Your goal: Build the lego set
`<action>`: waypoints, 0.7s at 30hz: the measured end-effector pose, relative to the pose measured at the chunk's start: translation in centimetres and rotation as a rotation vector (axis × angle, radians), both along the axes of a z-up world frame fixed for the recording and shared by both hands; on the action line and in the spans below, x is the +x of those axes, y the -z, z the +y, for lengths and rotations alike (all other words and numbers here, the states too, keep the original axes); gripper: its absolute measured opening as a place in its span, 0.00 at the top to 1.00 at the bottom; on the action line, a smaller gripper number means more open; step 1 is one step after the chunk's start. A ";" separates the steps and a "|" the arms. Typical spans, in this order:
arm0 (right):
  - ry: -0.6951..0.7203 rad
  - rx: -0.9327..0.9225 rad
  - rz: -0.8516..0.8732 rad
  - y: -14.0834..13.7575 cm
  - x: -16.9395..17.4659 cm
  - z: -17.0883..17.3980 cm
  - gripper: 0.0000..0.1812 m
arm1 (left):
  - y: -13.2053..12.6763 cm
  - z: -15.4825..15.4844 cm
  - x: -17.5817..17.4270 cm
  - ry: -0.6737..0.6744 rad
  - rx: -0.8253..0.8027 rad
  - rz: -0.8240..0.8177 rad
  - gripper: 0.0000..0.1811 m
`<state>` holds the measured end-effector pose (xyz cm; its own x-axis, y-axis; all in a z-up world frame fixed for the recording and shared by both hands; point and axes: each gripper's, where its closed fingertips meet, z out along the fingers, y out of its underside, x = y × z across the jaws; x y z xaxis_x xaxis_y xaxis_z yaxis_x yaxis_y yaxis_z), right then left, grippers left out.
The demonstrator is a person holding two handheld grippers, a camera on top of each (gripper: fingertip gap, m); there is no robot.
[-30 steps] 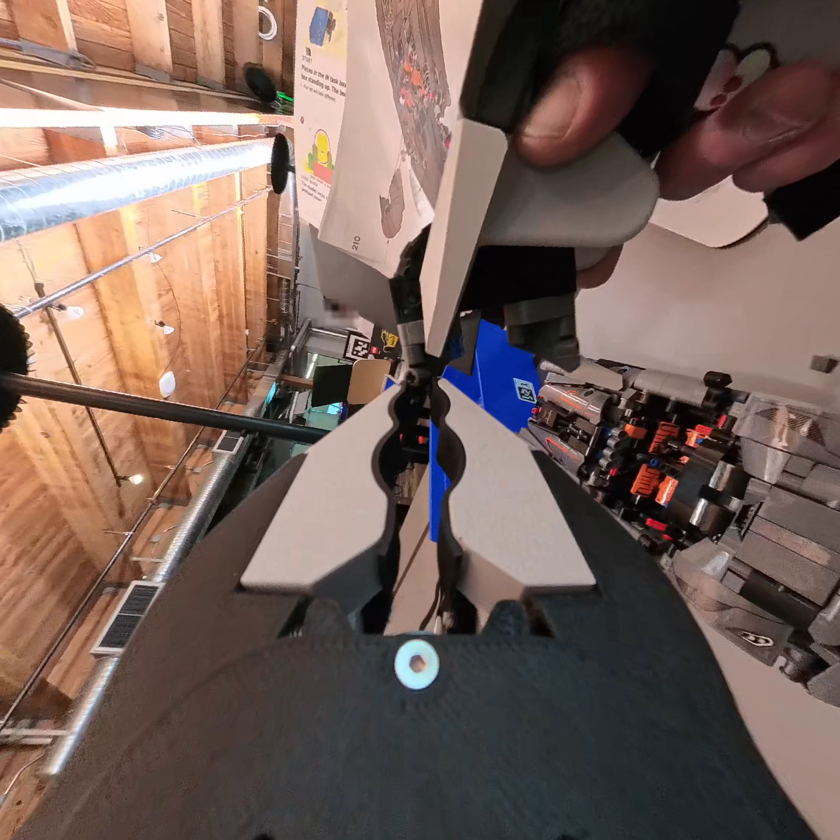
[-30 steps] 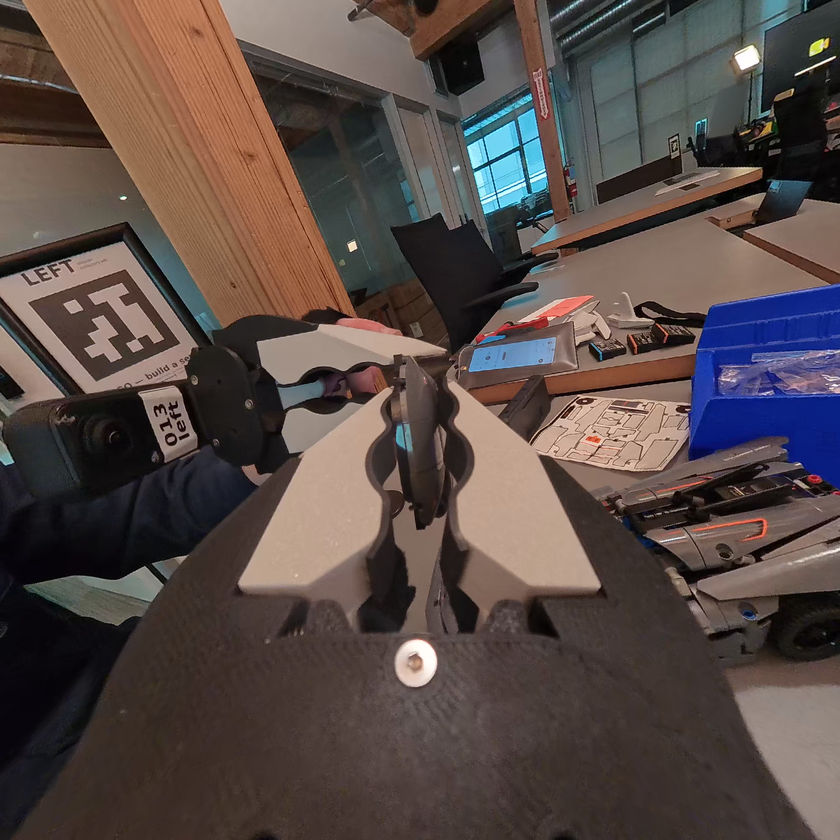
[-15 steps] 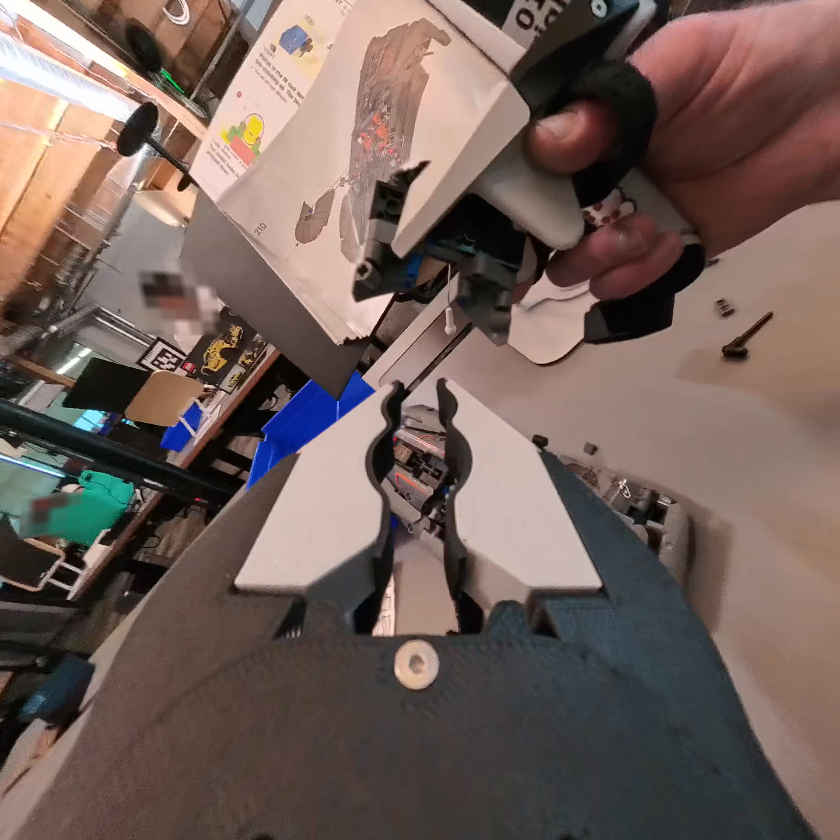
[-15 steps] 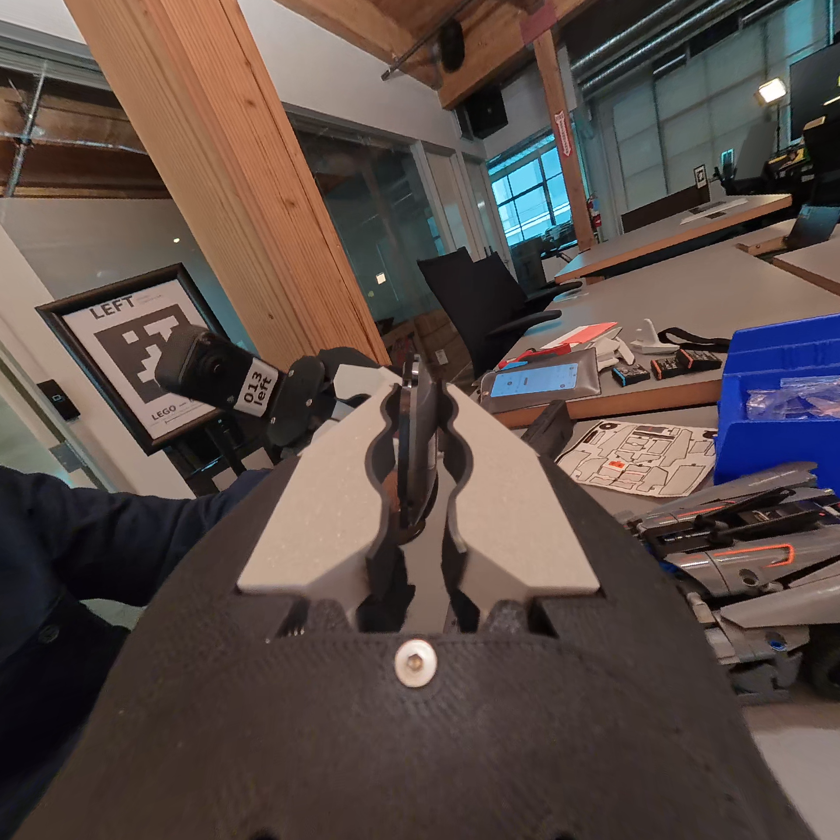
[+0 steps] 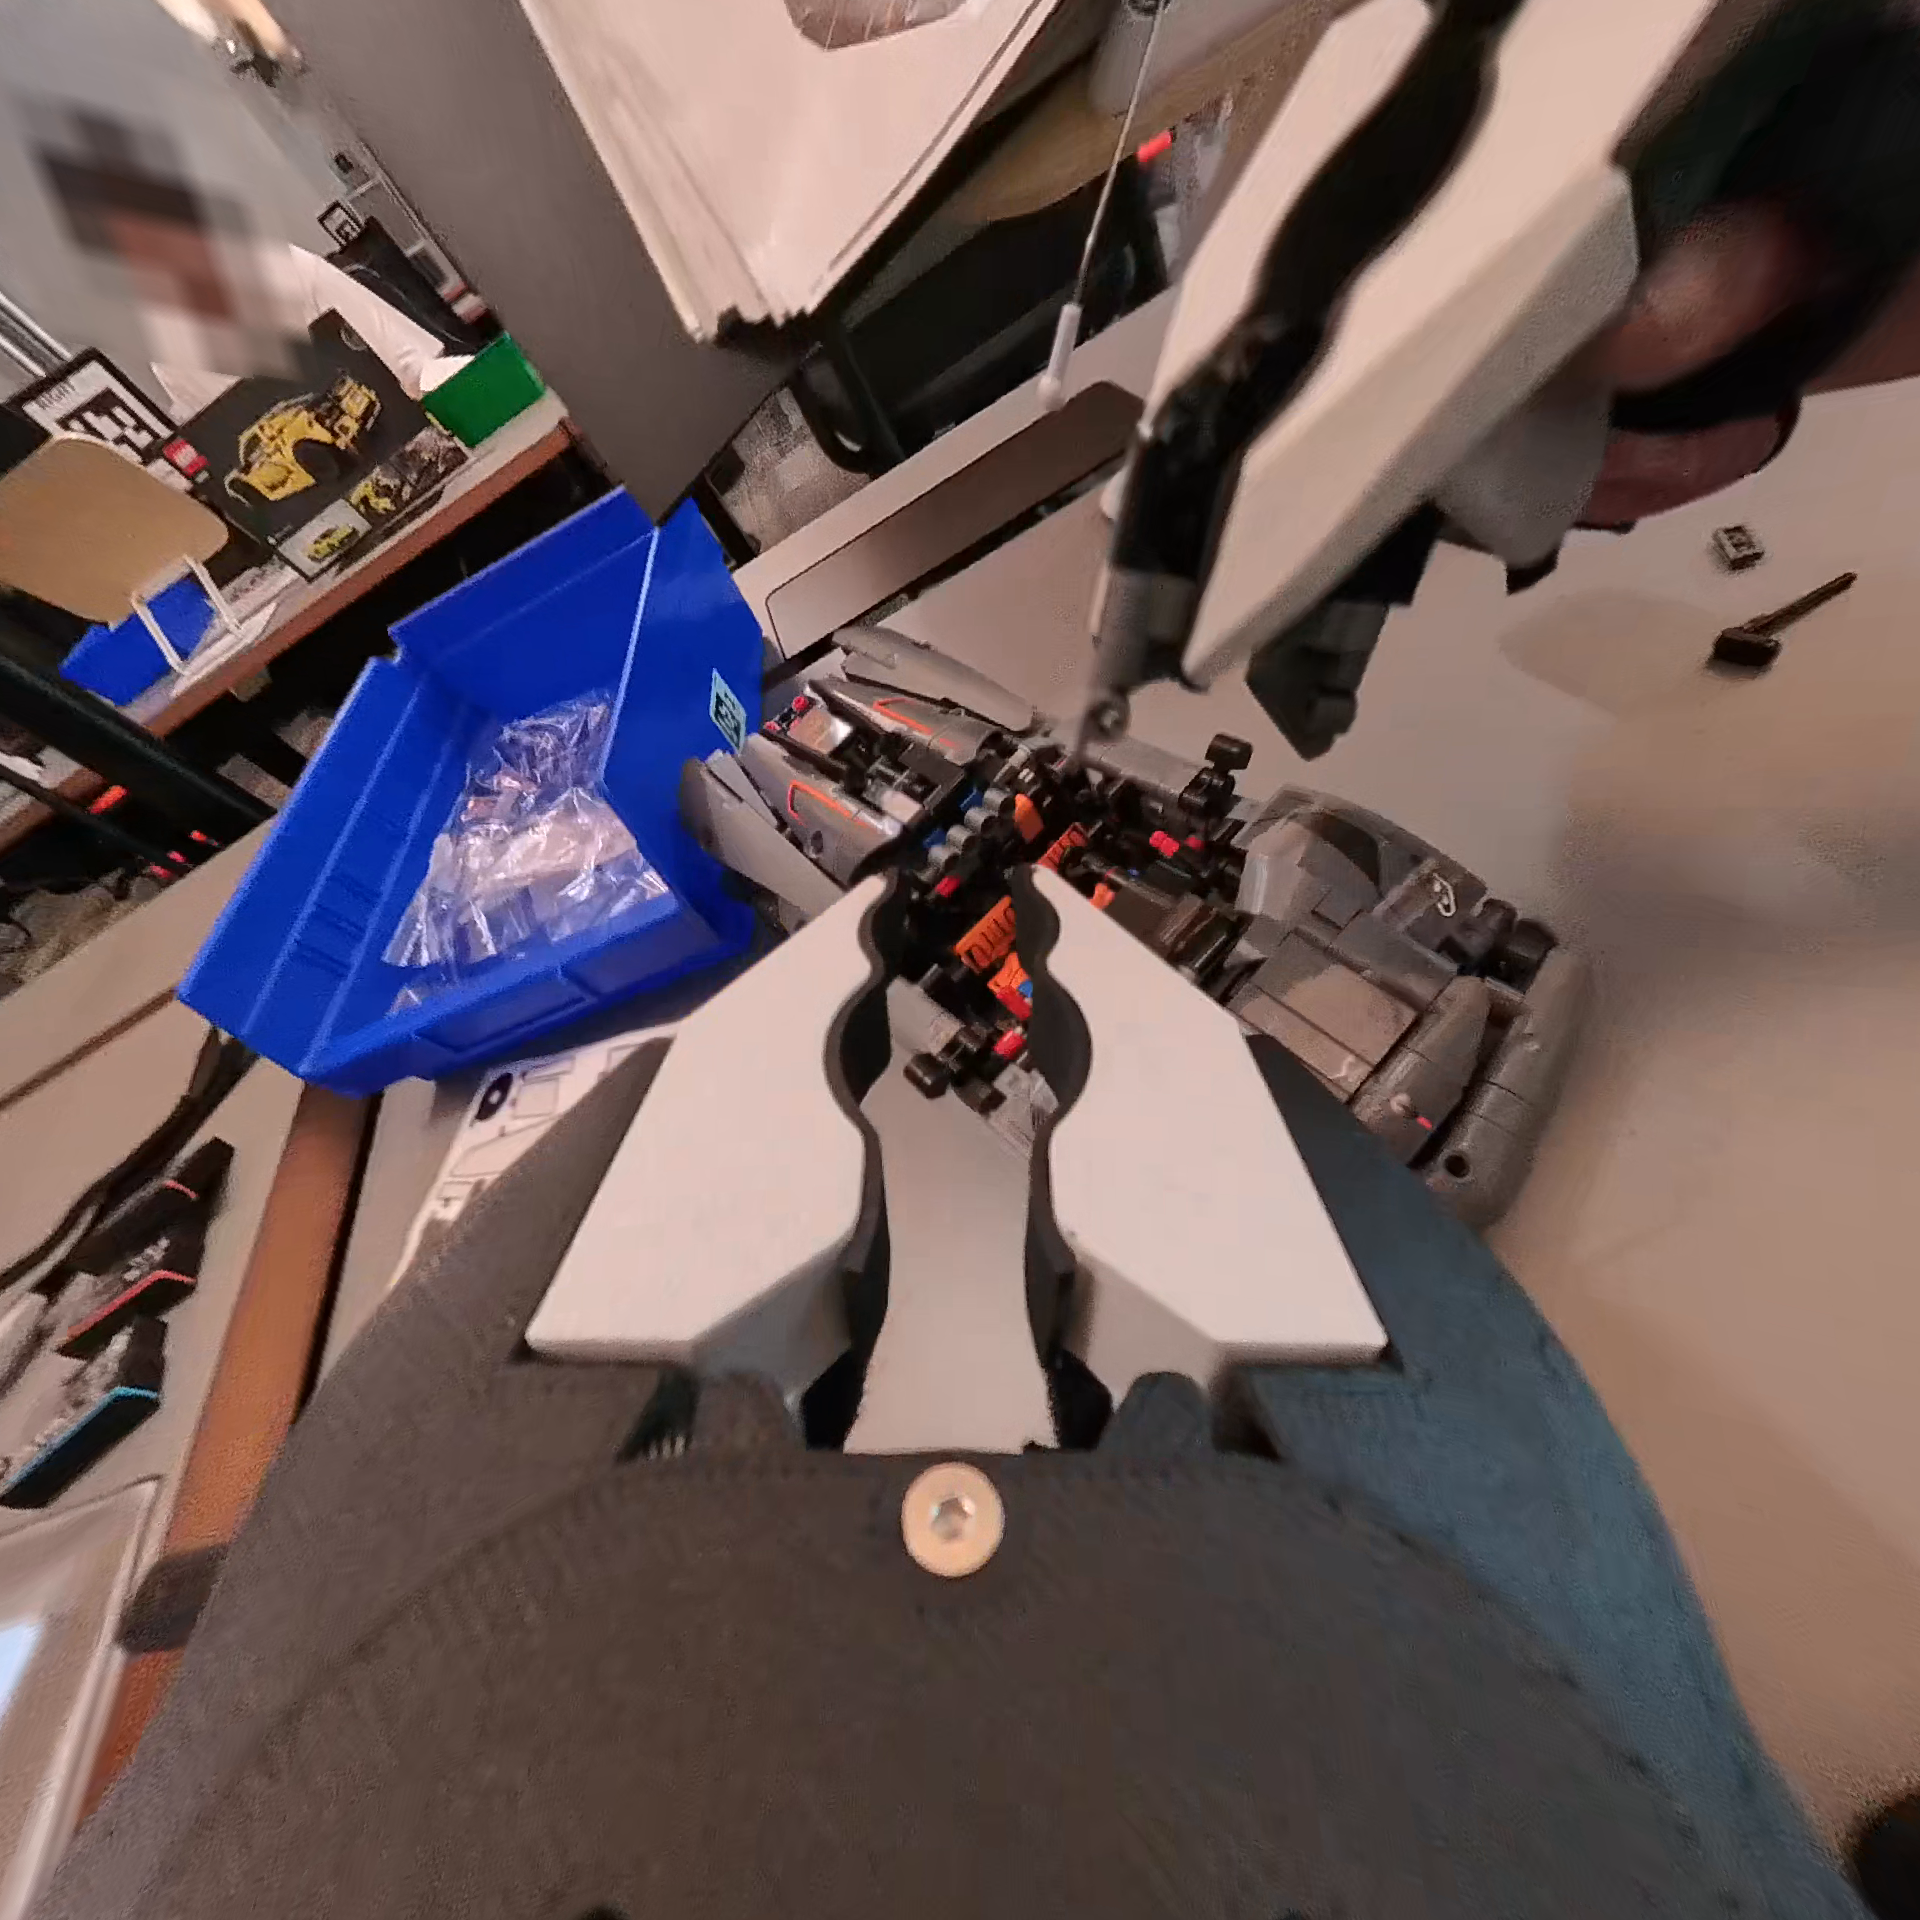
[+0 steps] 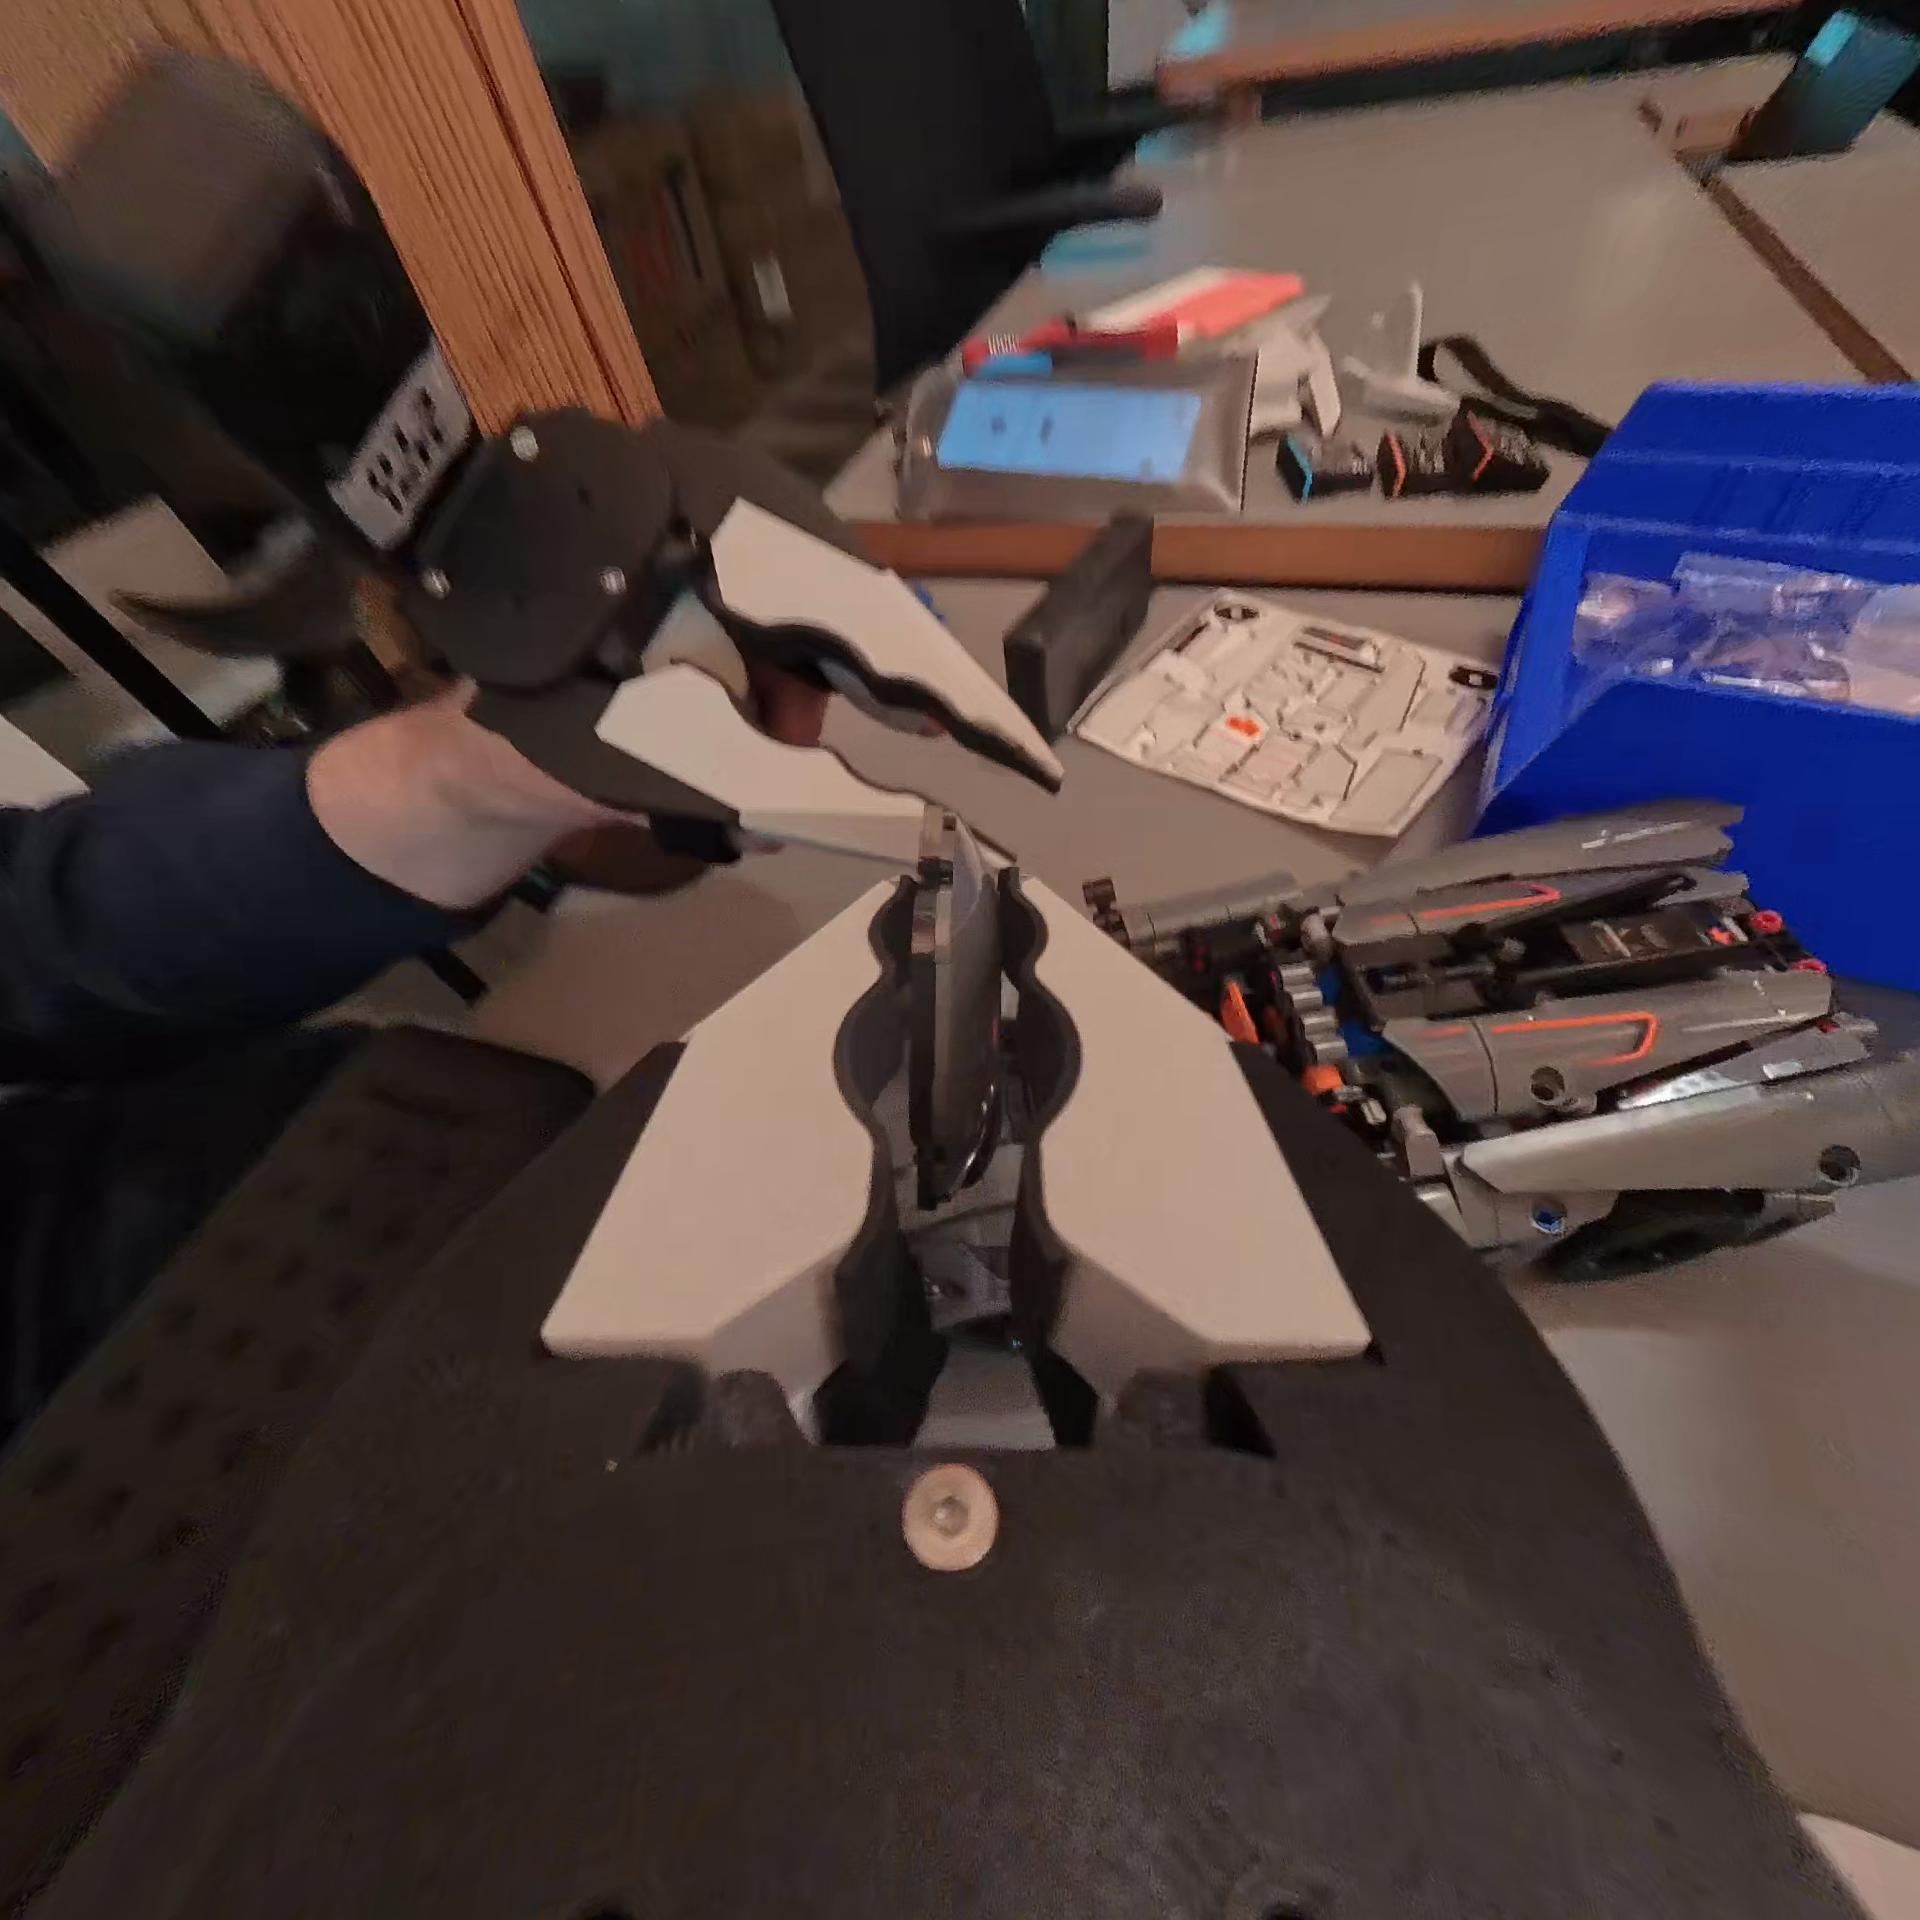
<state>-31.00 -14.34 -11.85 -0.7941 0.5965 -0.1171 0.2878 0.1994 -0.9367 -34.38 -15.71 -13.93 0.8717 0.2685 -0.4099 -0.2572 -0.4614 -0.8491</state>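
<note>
Two grippers in play, one toy car, one blue bin.

Left gripper (image 5: 956, 894): jaws a little apart, nothing held between them. Right past the tips, the grey car (image 5: 1195, 894) with orange and red bits, lying on the pale table (image 5: 1714, 1143). To the left of the jaws, the blue bin (image 5: 488, 831) full of clear bags (image 5: 520, 852), touching the car's end. Up and to the right of the jaws, the right gripper (image 5: 1132, 665), held by a hand (image 5: 1704, 343), tips pointing down just above the car.

Only in the left wrist view: two small dark loose parts (image 5: 1777, 623) far right of the jaws, plus a thick paper book (image 5: 831, 156) high above.

Right gripper (image 6: 956, 894): jaws closed on a thin dark grey piece (image 6: 961, 1029) standing on edge between them. Car (image 6: 1558, 1039) to the right of the jaws, bin (image 6: 1714, 623) behind it. Left gripper (image 6: 1029, 769) up and left of the jaws, tilted down, tips near the top of the piece, gripped by a hand (image 6: 436, 790) in a dark blue sleeve (image 6: 156, 904).

Only in the right wrist view: one sticker sheet (image 6: 1299, 717) past the tips, one grey pouch (image 6: 1081, 436) farther back, one wooden post (image 6: 468, 208) up left.
</note>
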 end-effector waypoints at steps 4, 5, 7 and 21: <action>-0.001 0.076 -0.024 2.3 -0.8 -0.5 0.92 | 1.4 -0.2 -0.7 0.007 0.060 -0.061 0.88; 0.004 0.097 -0.029 2.9 -1.2 -0.3 0.92 | 1.7 -0.2 -0.8 0.012 0.068 -0.069 0.87; 0.012 0.123 -0.029 3.5 -1.7 0.1 0.92 | 2.0 0.0 -0.7 0.039 0.088 -0.065 0.86; -0.106 0.161 0.071 3.2 -2.4 -0.5 0.92 | 1.7 2.0 0.4 0.173 0.118 0.037 0.94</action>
<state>-33.40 -14.85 -15.01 -0.8562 0.5156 0.0316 0.1917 0.3739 -0.9074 -34.00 -13.73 -15.67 0.8939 0.1641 -0.4171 -0.3559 -0.3058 -0.8831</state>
